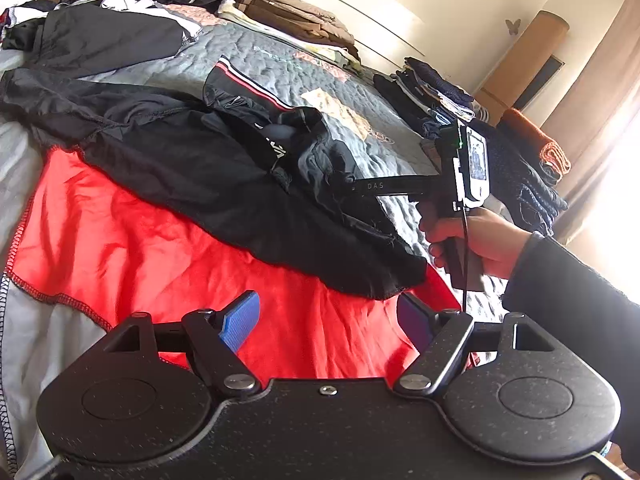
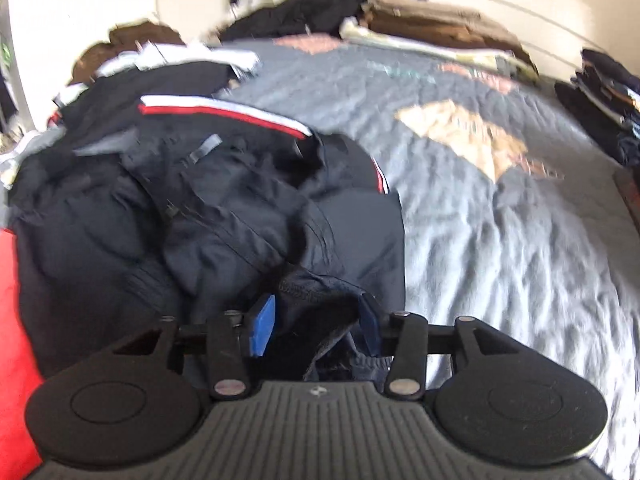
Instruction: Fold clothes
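- The grey quilted bedspread (image 1: 256, 60) is puckered and patched with tan and pink shapes; its far edge is buried under heaps of clothes, blurred in the right wrist view.
- A slick red fabric (image 1: 168, 248) with overlocked seams lies spread near the front, cut off at the left.
- The black jacket (image 1: 192, 152), thin and crinkly, with red-and-white stripes, lies rumpled across the red fabric; its white lettering is folded and unreadable.
- The right gripper (image 2: 316, 320) has its blue pads clamped on a bunched jacket edge; "DAS" reads on its arm.
- The left gripper (image 1: 328, 320) hovers over the red fabric, its fingers spread apart, holding nothing.
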A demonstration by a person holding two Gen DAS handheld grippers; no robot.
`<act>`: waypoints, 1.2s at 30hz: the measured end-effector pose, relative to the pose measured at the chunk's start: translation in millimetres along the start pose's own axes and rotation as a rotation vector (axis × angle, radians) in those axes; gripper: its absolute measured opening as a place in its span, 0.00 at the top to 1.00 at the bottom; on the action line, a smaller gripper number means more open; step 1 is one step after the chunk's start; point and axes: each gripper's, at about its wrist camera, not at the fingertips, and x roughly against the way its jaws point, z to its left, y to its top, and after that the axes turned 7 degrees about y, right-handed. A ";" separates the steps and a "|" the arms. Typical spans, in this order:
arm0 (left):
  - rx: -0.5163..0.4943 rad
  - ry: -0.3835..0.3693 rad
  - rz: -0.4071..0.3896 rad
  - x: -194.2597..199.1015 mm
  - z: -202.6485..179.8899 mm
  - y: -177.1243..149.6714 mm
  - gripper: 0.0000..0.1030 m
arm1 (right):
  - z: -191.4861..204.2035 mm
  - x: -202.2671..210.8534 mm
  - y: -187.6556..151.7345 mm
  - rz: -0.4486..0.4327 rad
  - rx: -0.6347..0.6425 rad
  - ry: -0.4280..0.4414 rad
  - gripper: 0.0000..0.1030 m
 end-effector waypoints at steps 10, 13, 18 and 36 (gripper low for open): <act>-0.005 0.005 0.000 0.6 -0.5 -1.0 0.28 | -0.6 21.3 -8.2 -0.121 -0.129 0.085 0.94; -0.005 0.005 0.003 0.1 -1.0 -1.3 0.28 | -17.1 54.1 -8.9 -0.207 -0.155 -0.016 0.94; -0.012 0.003 0.001 0.1 -2.6 -1.8 0.28 | -46.9 111.5 -10.5 -0.351 -0.192 -0.207 0.94; -0.038 0.005 0.027 -5.1 -4.9 -3.9 0.28 | -134.2 114.0 -91.3 -0.193 -0.464 -0.512 0.80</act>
